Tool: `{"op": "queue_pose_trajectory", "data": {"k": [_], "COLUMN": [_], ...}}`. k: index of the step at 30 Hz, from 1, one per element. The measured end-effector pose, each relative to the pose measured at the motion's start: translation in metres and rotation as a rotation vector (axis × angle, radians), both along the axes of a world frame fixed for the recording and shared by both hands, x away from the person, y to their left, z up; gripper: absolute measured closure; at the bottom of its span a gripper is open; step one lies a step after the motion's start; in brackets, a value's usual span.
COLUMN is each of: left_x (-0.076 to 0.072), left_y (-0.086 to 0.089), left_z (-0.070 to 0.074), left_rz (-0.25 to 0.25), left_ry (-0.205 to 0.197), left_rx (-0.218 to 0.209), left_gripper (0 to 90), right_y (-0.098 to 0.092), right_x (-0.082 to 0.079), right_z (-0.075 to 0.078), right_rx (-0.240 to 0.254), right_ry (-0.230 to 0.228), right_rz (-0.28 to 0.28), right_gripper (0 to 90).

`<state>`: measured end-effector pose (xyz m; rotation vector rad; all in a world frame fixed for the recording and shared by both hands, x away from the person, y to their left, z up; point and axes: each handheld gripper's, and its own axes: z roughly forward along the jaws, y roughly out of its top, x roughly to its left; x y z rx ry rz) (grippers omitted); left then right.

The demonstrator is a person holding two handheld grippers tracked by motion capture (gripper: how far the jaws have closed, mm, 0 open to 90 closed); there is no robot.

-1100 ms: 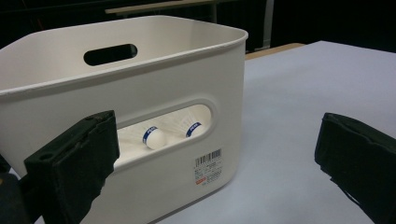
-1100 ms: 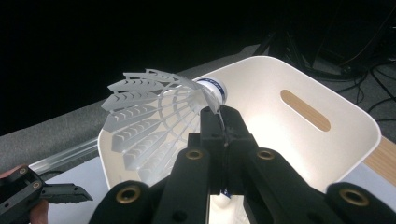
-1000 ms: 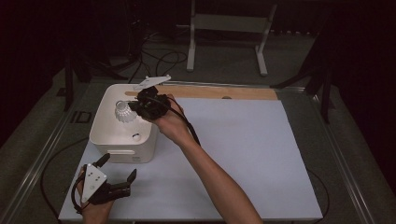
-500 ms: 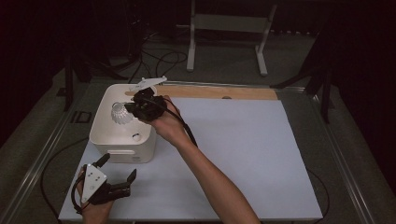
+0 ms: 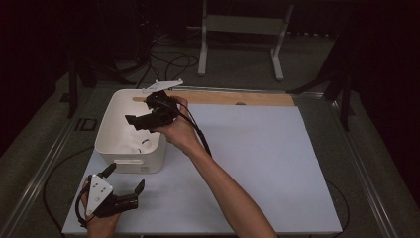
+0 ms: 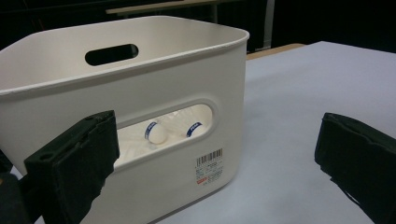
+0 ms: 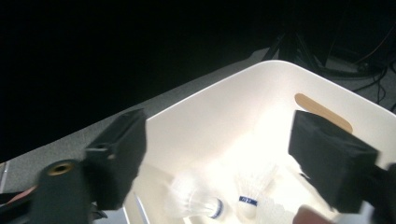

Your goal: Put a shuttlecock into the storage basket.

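The desk point(image 5: 257, 163), covered by a pale sheet, carries a white storage bin point(image 5: 130, 133) at its left rear. That bin is where the work is happening: shuttlecocks lie on its floor, and through the handle slot in its near wall the left gripper view shows two of them, each with a white cork and a blue band point(image 6: 154, 133).

A second ago a shuttlecock's feathered skirt showed at the right hand-held gripper point(image 5: 148, 118) over the bin; now that spot is bare. The right hand-held gripper's jaws have just been opening and now stand wide apart with nothing between them. In the right gripper view a shuttlecock point(image 7: 196, 201) lies blurred at the bottom of the bin, beside a second one point(image 7: 252, 189) resting cork-down-and-outward; the blur suggests the first has only just landed. So the drop looks done, and this shuttlecock counts as delivered into the bin.

The left hand-held gripper point(image 5: 126, 184) sits low at the desk's front left corner, jaws wide apart and empty, pointed at the bin's near wall.

No loose shuttlecock lies on the desk sheet in the high view, so the likely next step is for the right hand to lift clear of the bin.
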<state>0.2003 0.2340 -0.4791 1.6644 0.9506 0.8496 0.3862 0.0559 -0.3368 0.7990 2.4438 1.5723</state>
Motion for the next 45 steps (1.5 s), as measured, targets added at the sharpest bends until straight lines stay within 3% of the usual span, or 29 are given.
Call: {"op": "queue_pose_trajectory", "data": {"k": [8,29,45], "left_x": [0.000,0.001,0.001], "left_y": [-0.001,-0.002,-0.002], "left_z": [0.000,0.000,0.000], "left_rz": [-0.002,-0.004,-0.003], "left_ry": [0.002,0.004,0.004], "left_rx": [0.003,0.004,0.002], "left_gripper": [0.3,0.3,0.3], "right_y": [-0.009,-0.037,-0.055], "right_x": [0.000,-0.005,-0.011], "right_z": [0.000,-0.005,-0.020], "right_rx": [-0.014,-0.030,-0.042], "right_ry": [-0.002,-0.042,-0.049], "right_rz": [-0.022,-0.077,-0.097], "right_gripper": [10.3,10.3,10.3]}}
